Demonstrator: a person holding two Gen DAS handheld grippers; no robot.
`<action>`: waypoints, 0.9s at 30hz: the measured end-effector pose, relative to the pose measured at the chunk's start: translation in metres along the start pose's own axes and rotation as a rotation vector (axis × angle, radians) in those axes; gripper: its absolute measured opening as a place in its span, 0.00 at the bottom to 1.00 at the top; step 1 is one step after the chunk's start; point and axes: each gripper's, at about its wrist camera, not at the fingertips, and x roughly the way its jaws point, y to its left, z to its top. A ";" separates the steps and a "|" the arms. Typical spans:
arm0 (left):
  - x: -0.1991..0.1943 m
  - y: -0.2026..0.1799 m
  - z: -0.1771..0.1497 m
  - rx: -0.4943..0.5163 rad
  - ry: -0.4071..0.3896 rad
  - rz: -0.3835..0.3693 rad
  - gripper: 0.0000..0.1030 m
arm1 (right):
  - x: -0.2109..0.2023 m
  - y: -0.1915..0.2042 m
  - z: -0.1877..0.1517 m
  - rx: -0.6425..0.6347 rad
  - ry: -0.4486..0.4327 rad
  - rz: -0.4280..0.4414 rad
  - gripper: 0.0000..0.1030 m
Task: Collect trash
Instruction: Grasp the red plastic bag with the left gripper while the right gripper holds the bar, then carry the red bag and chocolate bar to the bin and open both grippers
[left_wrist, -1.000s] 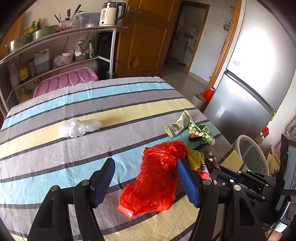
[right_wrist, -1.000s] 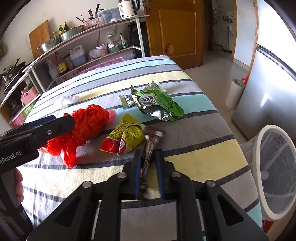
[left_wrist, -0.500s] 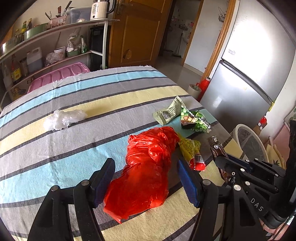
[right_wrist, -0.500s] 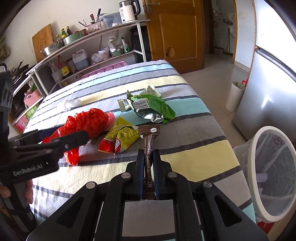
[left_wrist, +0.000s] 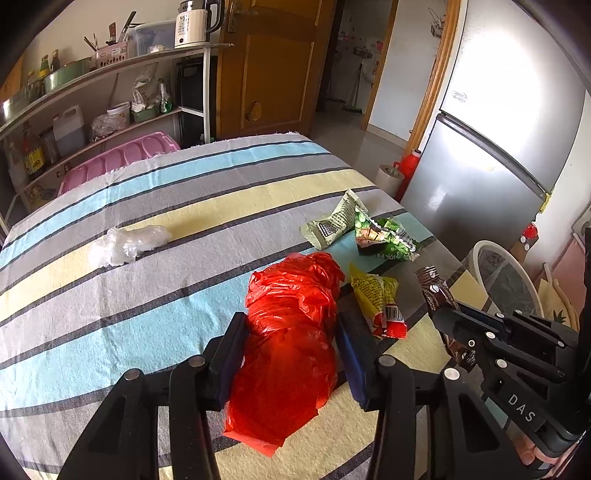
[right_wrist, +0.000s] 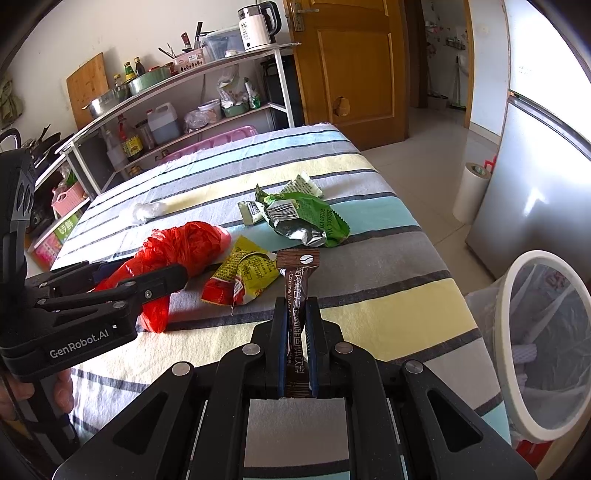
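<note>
Trash remains on the striped tablecloth (left_wrist: 147, 317): right gripper (right_wrist: 296, 317) clamps a brown sachet (right_wrist: 297, 280), left gripper (left_wrist: 290, 332) has just been closing on the red bag (left_wrist: 291, 332), bin (right_wrist: 517, 369) awaits.

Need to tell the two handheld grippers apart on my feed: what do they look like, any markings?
Both are matte black plastic with angular linkage arms, silver pivot screws and dark blue finger pads. The left gripper carries white "GenRobot.AI" lettering on its side; the right gripper shows "DAS" on its body and a grey panel between its arms. No cables or sleeves visible.

Bright daylight, glare on the fridge (left_wrist: 491, 122) — sharp, fisheye-bent, dark corners
</note>
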 end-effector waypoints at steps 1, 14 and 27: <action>-0.001 -0.001 0.000 0.001 -0.002 0.003 0.46 | -0.001 0.000 0.000 0.000 -0.002 0.001 0.09; -0.026 -0.019 0.002 0.027 -0.051 0.005 0.46 | -0.023 -0.008 0.000 0.007 -0.049 0.006 0.09; -0.040 -0.071 0.015 0.109 -0.091 -0.053 0.46 | -0.056 -0.038 0.000 0.049 -0.116 -0.032 0.09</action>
